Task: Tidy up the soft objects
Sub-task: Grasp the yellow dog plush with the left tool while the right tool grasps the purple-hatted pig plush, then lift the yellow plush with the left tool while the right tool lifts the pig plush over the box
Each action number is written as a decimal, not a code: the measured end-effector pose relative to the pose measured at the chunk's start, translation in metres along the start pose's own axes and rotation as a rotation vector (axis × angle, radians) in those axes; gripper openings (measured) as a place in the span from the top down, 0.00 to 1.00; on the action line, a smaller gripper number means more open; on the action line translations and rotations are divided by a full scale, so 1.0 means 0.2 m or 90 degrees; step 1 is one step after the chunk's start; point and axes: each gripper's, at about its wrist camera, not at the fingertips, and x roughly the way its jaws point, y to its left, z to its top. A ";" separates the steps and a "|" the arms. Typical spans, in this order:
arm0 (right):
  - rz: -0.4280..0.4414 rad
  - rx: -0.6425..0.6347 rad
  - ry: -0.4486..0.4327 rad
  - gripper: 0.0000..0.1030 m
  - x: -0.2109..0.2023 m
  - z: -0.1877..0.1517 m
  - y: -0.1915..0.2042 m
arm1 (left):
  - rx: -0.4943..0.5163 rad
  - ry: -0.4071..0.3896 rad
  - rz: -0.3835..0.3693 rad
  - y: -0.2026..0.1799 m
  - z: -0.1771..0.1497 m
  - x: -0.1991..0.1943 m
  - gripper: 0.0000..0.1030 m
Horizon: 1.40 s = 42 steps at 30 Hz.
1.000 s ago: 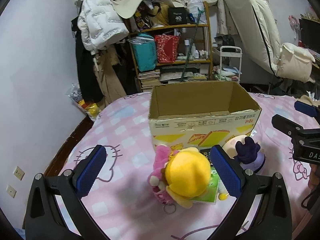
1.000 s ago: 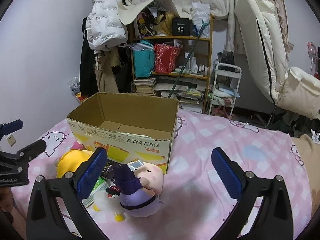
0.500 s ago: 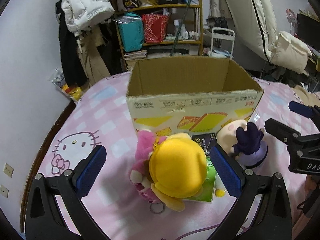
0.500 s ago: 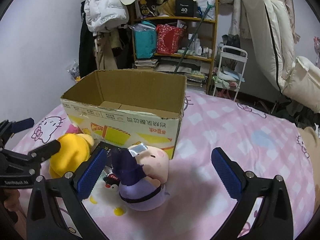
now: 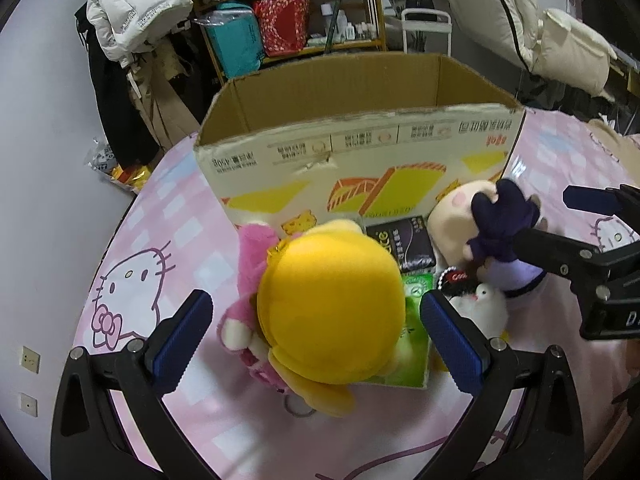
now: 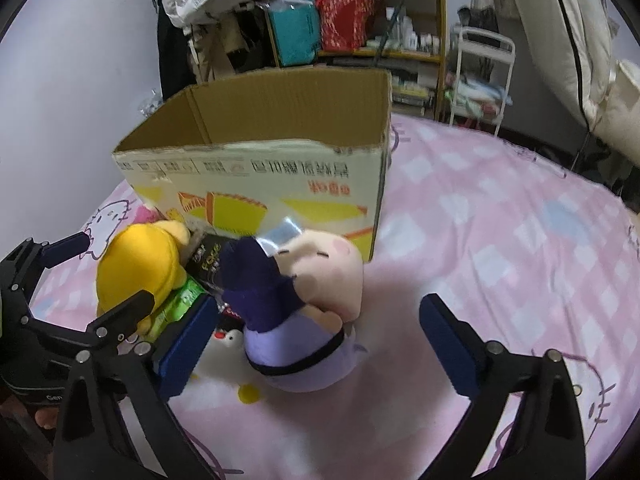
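Observation:
A yellow plush toy (image 5: 332, 312) lies on the pink bed in front of an open cardboard box (image 5: 360, 160), with a pink plush (image 5: 250, 264) tucked against its left side. My left gripper (image 5: 316, 340) is open, its pads either side of the yellow plush without touching. A purple-and-cream plush (image 6: 296, 300) lies to the right. My right gripper (image 6: 316, 340) is open and straddles it. The yellow plush (image 6: 136, 268) and the box (image 6: 272, 176) also show in the right wrist view.
A black packet (image 5: 404, 244), a green packet (image 5: 412, 344) and a small white duck toy (image 5: 484, 312) lie among the plushes. A cluttered shelf (image 5: 304, 20), hanging coats (image 5: 132, 40) and a white cart (image 6: 480, 72) stand behind the bed.
Both grippers have moved forward and down toward the toys. The left now brackets the yellow plush, the right brackets the purple plush. Both stay open.

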 end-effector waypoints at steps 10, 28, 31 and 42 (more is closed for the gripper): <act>0.069 0.026 0.111 0.24 0.19 -0.06 -0.04 | -0.022 0.037 -0.008 0.03 -0.01 0.07 0.11; 0.073 -0.002 0.038 0.37 0.03 -0.06 0.01 | -0.084 0.022 -0.052 0.10 -0.04 -0.01 0.34; 0.064 0.006 0.025 0.37 0.01 -0.06 -0.01 | -0.080 0.009 -0.046 0.09 -0.05 -0.05 0.34; 0.050 -0.009 -0.110 0.37 -0.23 -0.03 0.00 | -0.088 -0.102 -0.012 0.10 -0.06 -0.33 0.34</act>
